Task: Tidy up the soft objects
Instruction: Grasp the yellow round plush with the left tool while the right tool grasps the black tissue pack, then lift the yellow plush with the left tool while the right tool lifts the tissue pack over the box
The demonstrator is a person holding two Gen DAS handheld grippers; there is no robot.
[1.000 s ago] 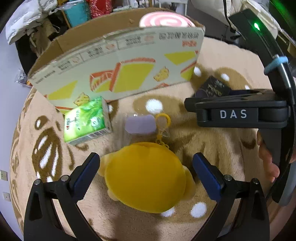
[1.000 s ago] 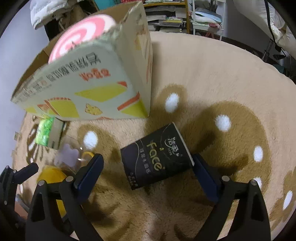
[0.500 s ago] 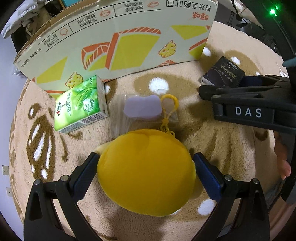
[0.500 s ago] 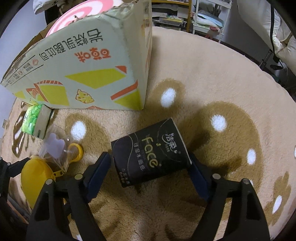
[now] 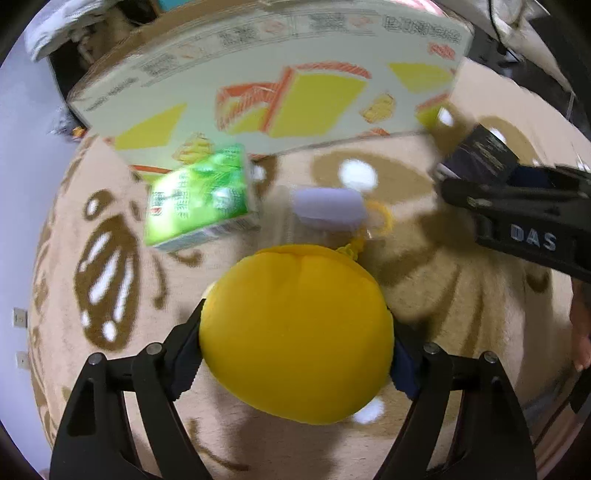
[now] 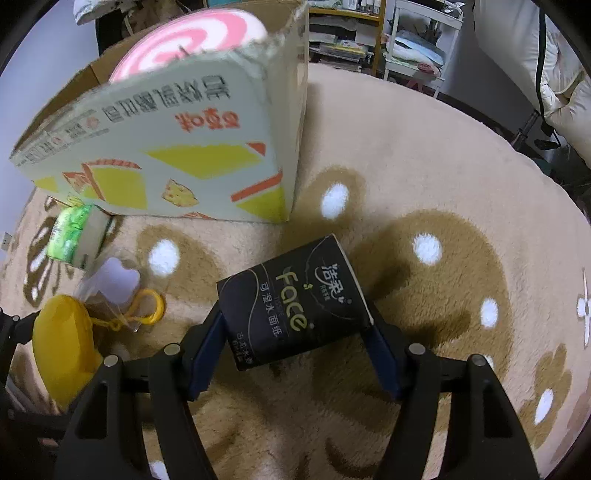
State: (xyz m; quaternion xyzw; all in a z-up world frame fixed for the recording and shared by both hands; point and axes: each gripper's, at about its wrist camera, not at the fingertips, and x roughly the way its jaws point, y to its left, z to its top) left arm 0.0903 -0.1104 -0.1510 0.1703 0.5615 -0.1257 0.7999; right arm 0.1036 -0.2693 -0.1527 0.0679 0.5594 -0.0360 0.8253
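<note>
My left gripper point(image 5: 295, 354) is shut on a round yellow plush point(image 5: 295, 332) and holds it above the rug; the plush also shows in the right wrist view point(image 6: 62, 347). My right gripper point(image 6: 295, 339) is shut on a black tissue pack point(image 6: 295, 302), which also shows in the left wrist view point(image 5: 480, 155). A green tissue pack point(image 5: 199, 199) lies by the cardboard box point(image 5: 266, 96). A lilac soft toy in a clear bag with a yellow ring point(image 5: 328, 210) lies in front of the plush. A pink-and-white swirl cushion point(image 6: 188, 40) sits in the box.
A beige rug with brown and white patterns point(image 6: 424, 184) covers the floor. The open cardboard box point(image 6: 177, 147) stands at the back left. Shelves and clutter point(image 6: 369, 29) stand beyond the rug. A white wall point(image 5: 22, 184) is at the left.
Both grippers have closed: the left on the yellow plush, the right on the black tissue pack. Both have lifted a little, and the left view is blurred by motion.
</note>
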